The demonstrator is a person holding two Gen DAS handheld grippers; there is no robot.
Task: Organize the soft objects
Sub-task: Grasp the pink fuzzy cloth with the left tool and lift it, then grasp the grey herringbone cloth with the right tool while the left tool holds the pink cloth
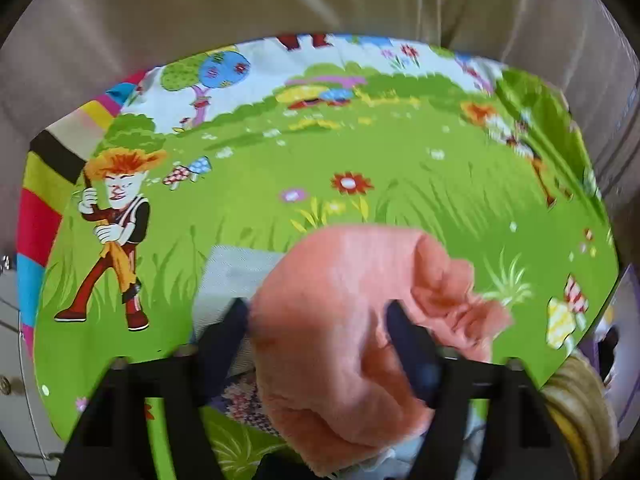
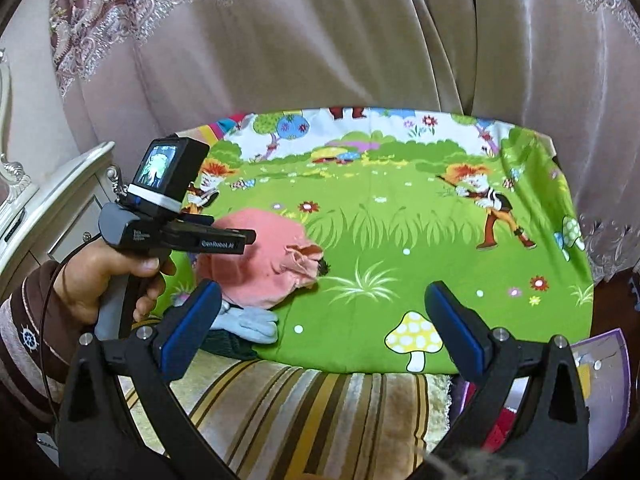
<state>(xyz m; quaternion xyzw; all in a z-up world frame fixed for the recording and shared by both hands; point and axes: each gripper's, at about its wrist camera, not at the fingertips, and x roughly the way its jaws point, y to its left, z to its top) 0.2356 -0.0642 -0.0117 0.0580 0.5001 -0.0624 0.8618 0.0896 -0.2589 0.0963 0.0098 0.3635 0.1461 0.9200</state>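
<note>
Left wrist view: left claw (image 1: 320, 344) clenched on pink cloth (image 1: 344, 320), bunched fabric filling lower centre of frame above the green cartoon sheet (image 1: 400, 152). Pale grey-blue item (image 1: 236, 276) sits just left of it, partly under. Right wrist view: right claw (image 2: 324, 320) released, fingers wide apart, nothing between them, lower frame. Pink cloth at left centre, over a light blue glove (image 2: 252, 324). Striped cushion (image 2: 300, 404) at bottom; curtain (image 2: 320, 40) behind.

The pink garment (image 1: 340, 332) looked like fuzzy, matt knit. The printed sheet (image 2: 380, 240) was smooth cloth, the curtain (image 2: 320, 40) faintly glossy, the striped blanket (image 2: 300, 408) perhaps plush.
</note>
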